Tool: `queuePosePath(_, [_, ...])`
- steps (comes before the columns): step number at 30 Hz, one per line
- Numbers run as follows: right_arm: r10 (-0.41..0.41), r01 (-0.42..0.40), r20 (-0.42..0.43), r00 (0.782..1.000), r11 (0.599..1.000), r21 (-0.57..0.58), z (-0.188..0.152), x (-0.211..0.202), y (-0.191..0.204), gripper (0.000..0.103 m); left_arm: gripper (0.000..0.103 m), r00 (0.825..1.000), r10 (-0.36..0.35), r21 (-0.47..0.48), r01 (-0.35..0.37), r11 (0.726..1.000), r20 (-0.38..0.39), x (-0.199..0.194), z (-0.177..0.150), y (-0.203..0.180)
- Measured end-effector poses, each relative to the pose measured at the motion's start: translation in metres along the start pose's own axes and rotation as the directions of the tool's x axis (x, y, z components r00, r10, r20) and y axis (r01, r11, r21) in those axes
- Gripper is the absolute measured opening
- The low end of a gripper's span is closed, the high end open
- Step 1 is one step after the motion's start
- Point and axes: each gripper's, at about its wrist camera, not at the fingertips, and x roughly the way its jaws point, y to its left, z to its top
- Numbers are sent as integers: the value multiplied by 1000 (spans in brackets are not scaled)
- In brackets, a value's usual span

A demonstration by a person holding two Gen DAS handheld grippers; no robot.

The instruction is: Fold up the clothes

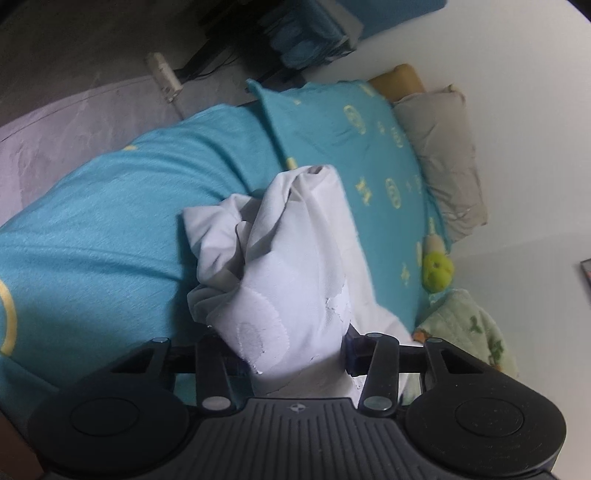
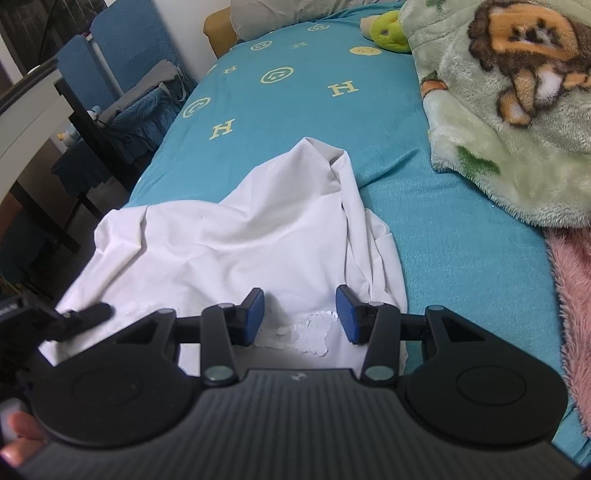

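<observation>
You are in a home bedroom: a bed (image 2: pixel 461 236) under a teal sheet printed with smiley faces, pillows (image 1: pixel 443 155) against the wall, a fleecy green blanket (image 2: pixel 509 140) with a cartoon animal, and a green soft toy (image 2: pixel 389 29) (part hidden); a blue-covered chair (image 2: pixel 110 59) stands beside the bed.

Left gripper (image 1: pixel 291 354) clamped on cloth; right gripper (image 2: pixel 300 317) parted, angled downward.

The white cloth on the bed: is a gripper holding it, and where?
The left gripper has a bunched fold of the white cloth garment between its fingers. The right gripper stands open above the garment, holding nothing.
</observation>
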Motion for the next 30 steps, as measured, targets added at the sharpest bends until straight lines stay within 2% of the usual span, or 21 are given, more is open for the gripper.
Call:
queuePosePath(1, [-2,2,0,1000,1000,-2,0,0,0,45,47,1000,-1,7,1,1000,4,1,0,-3])
queuePosePath(4, [-8,8,0,1000,1000,-13,0,1,2,45,47,998,56,9,-56,998,-15,7,0,-1])
queuePosePath(8, [-18,18,4,1000,999,-31,0,1,6,45,45,997,72,1,-72,997,-17,9,1,2])
queuePosePath(13, [-3,-1,44,999,997,74,4,-18,-1,49,41,996,86,17,-86,996,-11,9,-1,0])
queuePosePath(16, [100,-111,69,993,977,180,4,-37,-7,66,40,996,84,18,-84,996,-12,8,1,1])
queuePosePath(18, [197,-212,83,977,942,262,-1,-47,-11,92,40,996,83,18,-83,996,-13,9,1,1])
queuePosePath(21, [341,-344,81,937,849,402,-12,-51,-17,90,40,996,84,18,-84,996,-12,9,1,1])
queuePosePath(23, [381,-361,54,923,806,469,-20,-47,-18,90,40,996,86,20,-86,996,-11,9,1,0])
queuePosePath(24, [386,-353,34,922,799,487,-23,-44,-17,90,40,996,87,21,-86,996,-11,9,1,-1])
queuePosePath(30, [351,-265,-82,933,823,502,-37,-20,-9,90,40,996,87,22,-87,996,-10,10,1,-1])
